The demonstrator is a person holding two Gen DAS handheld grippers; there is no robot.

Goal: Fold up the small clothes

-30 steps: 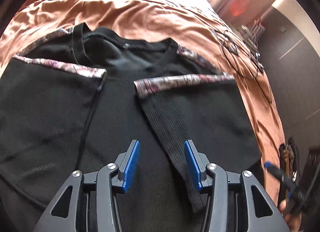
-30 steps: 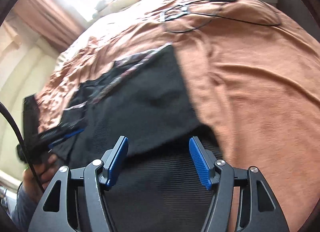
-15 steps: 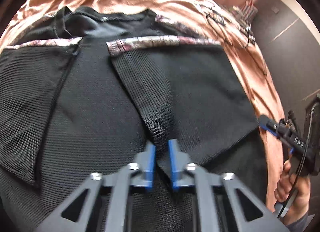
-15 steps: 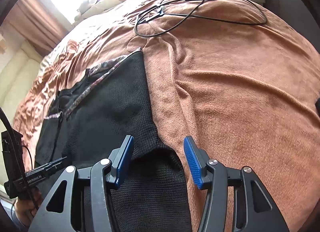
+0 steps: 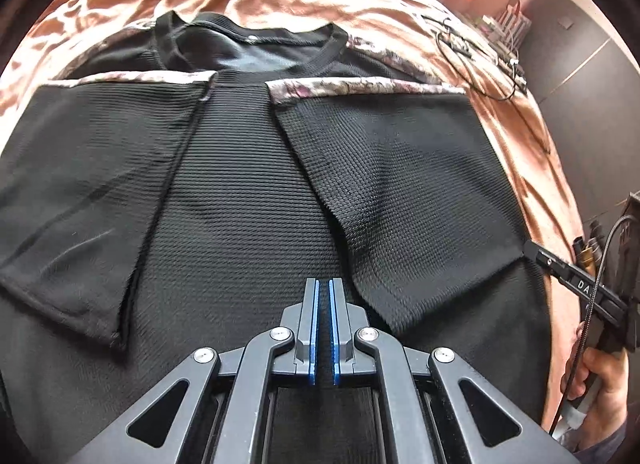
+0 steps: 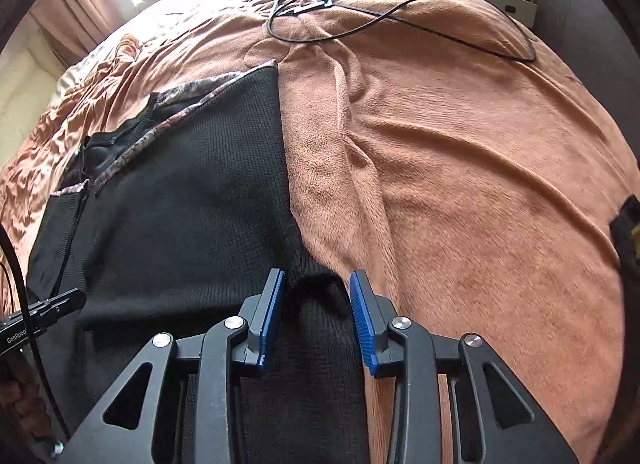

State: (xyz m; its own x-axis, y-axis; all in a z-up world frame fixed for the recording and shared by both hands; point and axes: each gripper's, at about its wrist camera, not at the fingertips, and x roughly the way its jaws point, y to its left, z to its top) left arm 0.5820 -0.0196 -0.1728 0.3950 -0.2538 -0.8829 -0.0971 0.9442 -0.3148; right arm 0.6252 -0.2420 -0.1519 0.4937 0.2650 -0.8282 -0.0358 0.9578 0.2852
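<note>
1. On the brown blanket [image 5: 516, 135] a black knit top [image 5: 240, 191] lies flat with its neckline away from us, and this is the garment we are folding.
2. At the left of the left wrist view, the left sleeve [image 5: 80, 183] is folded in over the body of the top, its patterned cuff band [image 5: 136, 77] running across just below the collar [image 5: 256, 39].
3. Further right, the right sleeve [image 5: 400, 183] is folded in the same way, with its own patterned band [image 5: 360, 87] along the upper edge; a strip of the ribbed body shows between the two sleeves.
4. Our left gripper [image 5: 322, 296] sits low over the middle of the top, beside the tapered lower tip of the right sleeve. Its blue pads are drawn almost together with only a thin slit between them, and we cannot see any cloth caught in that slit.
5. In the right wrist view, our right gripper [image 6: 316, 292] hovers at the right-hand edge of the top [image 6: 180, 203], where the folded sleeve's lower corner meets the body. Its jaws stand moderately apart, with black fabric showing between them but nothing pinched.
6. Far to the right, a black cable [image 6: 400, 11] loops across the blanket [image 6: 480, 183], well apart from the top.
</note>
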